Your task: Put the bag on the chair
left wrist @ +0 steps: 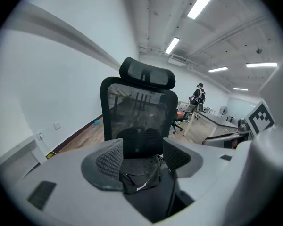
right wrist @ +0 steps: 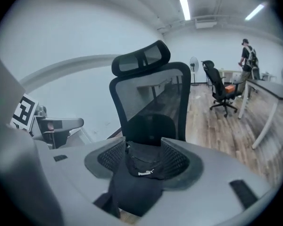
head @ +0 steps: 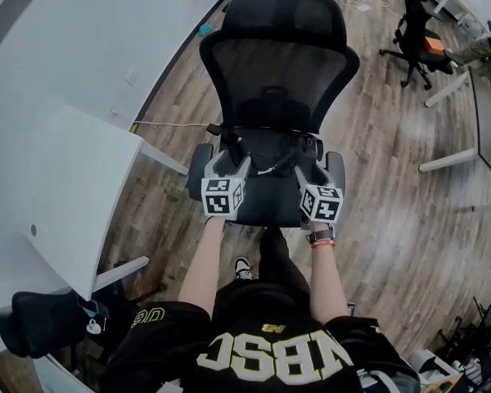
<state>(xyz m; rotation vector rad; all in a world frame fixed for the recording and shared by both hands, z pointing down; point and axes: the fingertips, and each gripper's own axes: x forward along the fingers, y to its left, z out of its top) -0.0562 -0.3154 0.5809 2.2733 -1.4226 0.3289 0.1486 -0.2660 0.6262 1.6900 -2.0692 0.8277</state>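
Note:
A black mesh office chair stands right in front of me. A small black bag with white lettering lies at the back of its seat. My left gripper hovers over the seat's left side, my right gripper over its right side. In the left gripper view the bag shows between the spread pads of the left gripper, with gaps on both sides. In the right gripper view the bag sits between the right gripper's pads, which do not press on it.
A white desk stands to my left with a black object under its near corner. Another black office chair and white table legs are at the far right. A person stands far off by a table.

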